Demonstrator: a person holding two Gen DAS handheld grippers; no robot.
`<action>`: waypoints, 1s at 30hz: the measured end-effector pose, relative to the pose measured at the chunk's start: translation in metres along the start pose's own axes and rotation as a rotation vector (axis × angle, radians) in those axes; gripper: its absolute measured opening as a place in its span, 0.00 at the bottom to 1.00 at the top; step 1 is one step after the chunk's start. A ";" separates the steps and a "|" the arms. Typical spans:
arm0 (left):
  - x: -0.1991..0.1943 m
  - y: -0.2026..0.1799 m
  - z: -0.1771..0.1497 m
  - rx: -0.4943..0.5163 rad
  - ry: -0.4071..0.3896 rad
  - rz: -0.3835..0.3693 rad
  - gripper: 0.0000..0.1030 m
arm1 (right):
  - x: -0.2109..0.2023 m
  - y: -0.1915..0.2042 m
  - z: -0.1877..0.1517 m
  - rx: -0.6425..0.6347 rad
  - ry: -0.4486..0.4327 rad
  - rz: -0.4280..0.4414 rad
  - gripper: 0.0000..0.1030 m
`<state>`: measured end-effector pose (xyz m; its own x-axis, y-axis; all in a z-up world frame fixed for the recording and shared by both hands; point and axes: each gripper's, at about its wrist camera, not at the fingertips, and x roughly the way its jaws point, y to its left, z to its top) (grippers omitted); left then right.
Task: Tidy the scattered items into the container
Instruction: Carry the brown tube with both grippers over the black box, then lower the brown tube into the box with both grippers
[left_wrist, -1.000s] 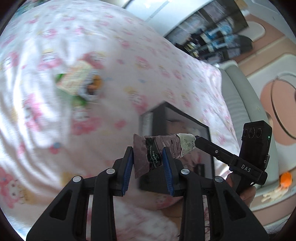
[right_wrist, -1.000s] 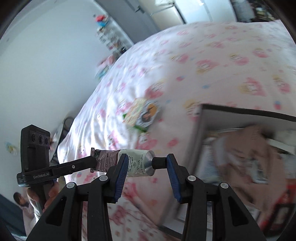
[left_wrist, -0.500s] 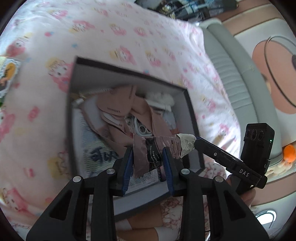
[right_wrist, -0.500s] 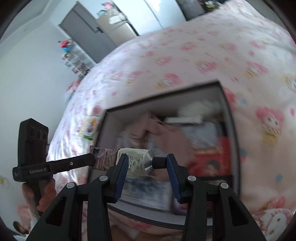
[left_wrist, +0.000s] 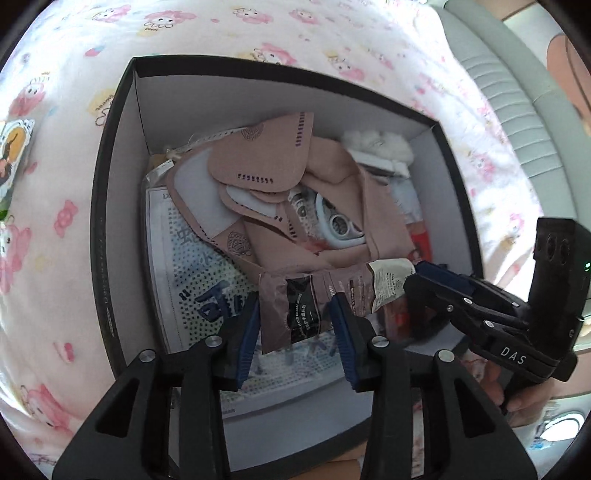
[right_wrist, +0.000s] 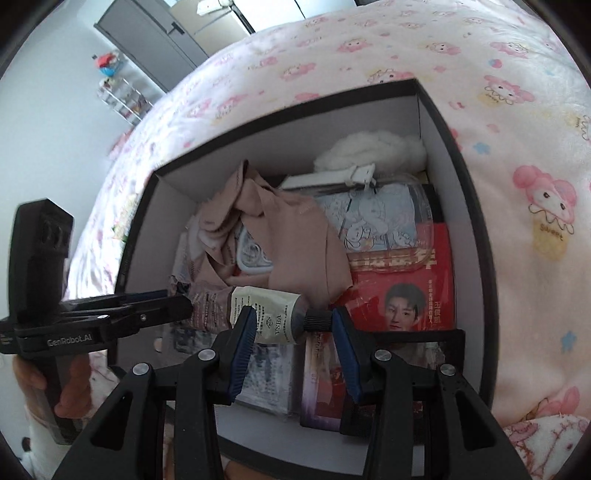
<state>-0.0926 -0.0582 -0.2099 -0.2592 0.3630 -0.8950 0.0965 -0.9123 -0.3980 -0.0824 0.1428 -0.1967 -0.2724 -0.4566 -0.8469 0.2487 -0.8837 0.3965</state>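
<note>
A hand cream tube (left_wrist: 325, 295) with a brown crimped end and a cream label is held by both grippers above the open black box (left_wrist: 110, 192). My left gripper (left_wrist: 295, 314) is shut on the flat crimped end. My right gripper (right_wrist: 291, 325) is shut on the cap end of the tube (right_wrist: 269, 314); it also shows in the left wrist view (left_wrist: 436, 280). The box (right_wrist: 465, 192) holds pink masks (left_wrist: 258, 166), pink cloth (right_wrist: 295, 229), a red booklet (right_wrist: 406, 288) and white fluff (right_wrist: 369, 147).
The box sits on a bed with a pink cartoon-print cover (right_wrist: 517, 129). A small snack packet (left_wrist: 13, 147) lies on the cover left of the box. A grey padded headboard (left_wrist: 517, 92) lies beyond the box. A grey wardrobe (right_wrist: 147, 37) stands across the room.
Both grippers have carried the tube from beside the box to over its inside and closer to its contents. The snack packet has slid to the left edge of the left wrist view.
</note>
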 end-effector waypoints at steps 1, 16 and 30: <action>0.001 -0.001 0.000 0.005 0.005 0.019 0.39 | 0.002 0.000 0.000 -0.002 0.004 -0.004 0.38; -0.006 -0.011 0.004 0.028 -0.031 0.027 0.37 | -0.004 0.007 0.010 -0.056 -0.045 -0.040 0.38; -0.005 -0.007 -0.025 0.025 0.035 0.025 0.36 | 0.019 0.027 -0.007 -0.124 0.071 -0.024 0.38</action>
<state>-0.0684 -0.0488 -0.2078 -0.2228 0.3463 -0.9113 0.0782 -0.9254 -0.3708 -0.0746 0.1109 -0.2039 -0.2142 -0.4230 -0.8804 0.3568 -0.8730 0.3326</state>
